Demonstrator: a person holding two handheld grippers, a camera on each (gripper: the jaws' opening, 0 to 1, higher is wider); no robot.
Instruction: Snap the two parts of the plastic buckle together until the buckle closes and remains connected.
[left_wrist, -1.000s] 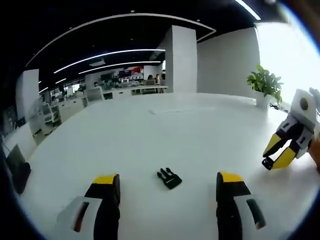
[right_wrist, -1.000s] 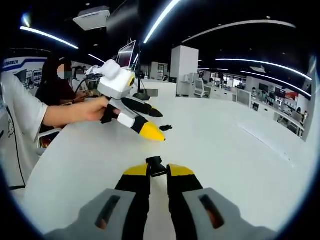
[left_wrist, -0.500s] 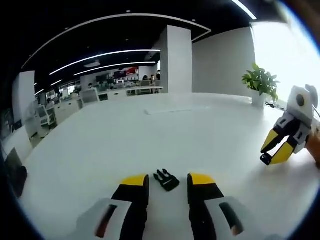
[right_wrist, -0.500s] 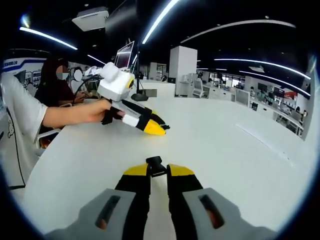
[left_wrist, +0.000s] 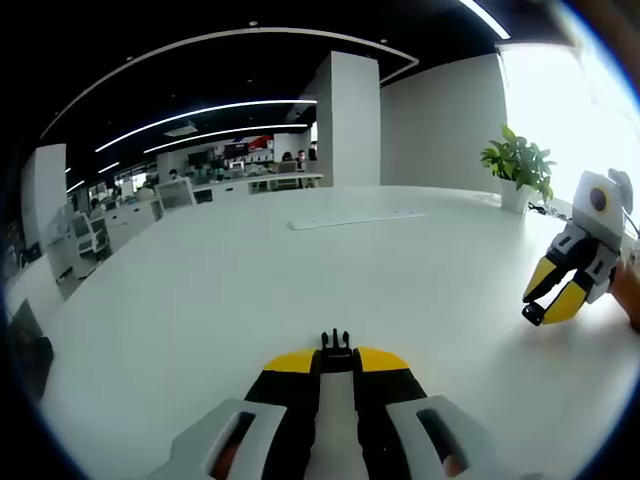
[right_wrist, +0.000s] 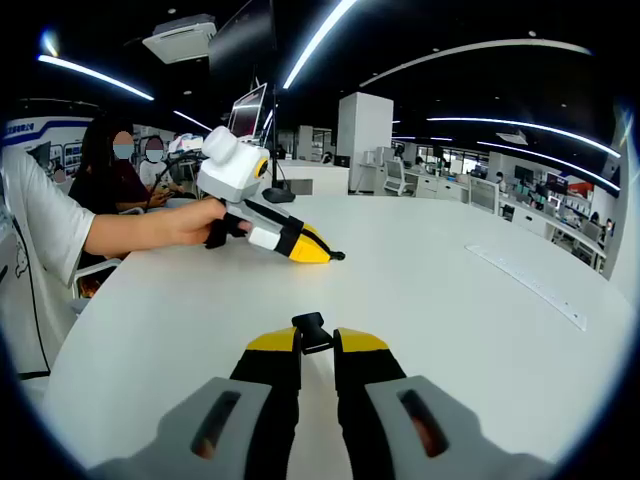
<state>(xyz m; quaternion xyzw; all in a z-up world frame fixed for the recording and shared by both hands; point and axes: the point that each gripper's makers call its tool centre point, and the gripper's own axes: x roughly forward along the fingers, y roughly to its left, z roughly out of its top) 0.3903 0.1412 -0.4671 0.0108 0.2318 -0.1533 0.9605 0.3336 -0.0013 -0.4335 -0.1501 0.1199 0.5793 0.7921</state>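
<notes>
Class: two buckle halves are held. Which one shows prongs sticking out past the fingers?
The buckle half in the left gripper; the right gripper's half looks blocky.

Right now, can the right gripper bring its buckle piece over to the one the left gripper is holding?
Probably yes. The right gripper is shut on its buckle piece, the left gripper on the other piece, and bare white table lies between them.

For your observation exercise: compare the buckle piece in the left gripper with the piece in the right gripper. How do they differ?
The left buckle piece shows thin prongs past the left gripper; the right buckle piece shows a blunt, blocky end at the right gripper. Both are black plastic, each pinched between closed yellow-tipped jaws above the white table.
</notes>
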